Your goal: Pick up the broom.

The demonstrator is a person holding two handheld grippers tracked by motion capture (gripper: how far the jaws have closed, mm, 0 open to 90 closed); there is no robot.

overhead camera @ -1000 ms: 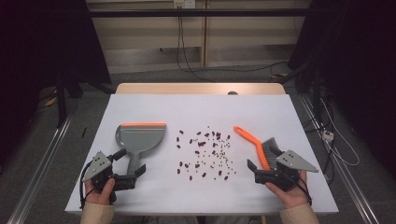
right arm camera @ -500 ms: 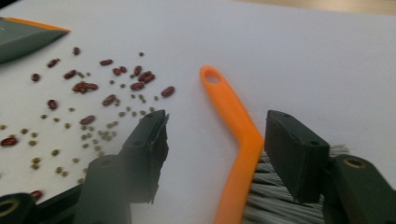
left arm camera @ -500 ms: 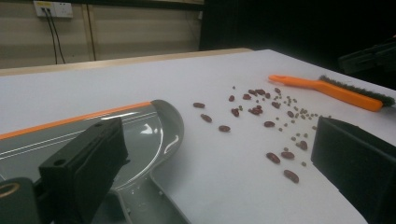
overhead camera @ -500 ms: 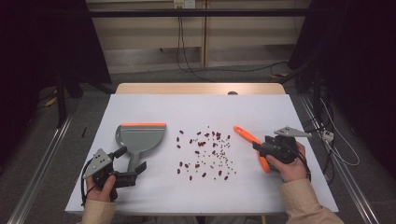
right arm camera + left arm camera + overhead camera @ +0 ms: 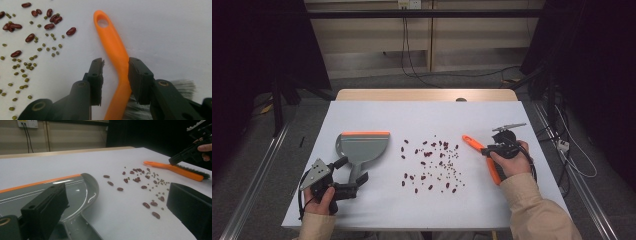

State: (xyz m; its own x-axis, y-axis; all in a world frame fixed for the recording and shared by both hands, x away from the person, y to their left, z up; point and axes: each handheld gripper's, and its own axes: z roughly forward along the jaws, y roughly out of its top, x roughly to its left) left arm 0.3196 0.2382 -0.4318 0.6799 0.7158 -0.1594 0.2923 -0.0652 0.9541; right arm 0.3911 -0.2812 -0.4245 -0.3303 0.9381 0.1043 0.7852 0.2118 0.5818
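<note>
White table (image 5: pixel 377 205) carries dustpan (image 5: pixel 362 148), beans (image 5: pixel 432 162), brush (image 5: pixel 482 155).

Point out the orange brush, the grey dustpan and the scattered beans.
orange brush (image 5: pixel 113 45), right gripper view, on its handle below the hanging hole.
grey dustpan (image 5: pixel 362 148), high view, on the middle of its pan.
scattered beans (image 5: pixel 432 162), high view, on the middle of the spread.

Scattered beans (image 5: pixel 432 162) block the table (image 5: pixel 422 117) between dustpan (image 5: pixel 362 147) and brush (image 5: pixel 484 155).

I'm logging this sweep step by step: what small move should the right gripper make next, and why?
Probably finish closing. The right gripper straddles the orange brush handle; its jaws have just been closing, one pad meets the handle and a gap remains at the other. The brush lies flat on the table.
</note>
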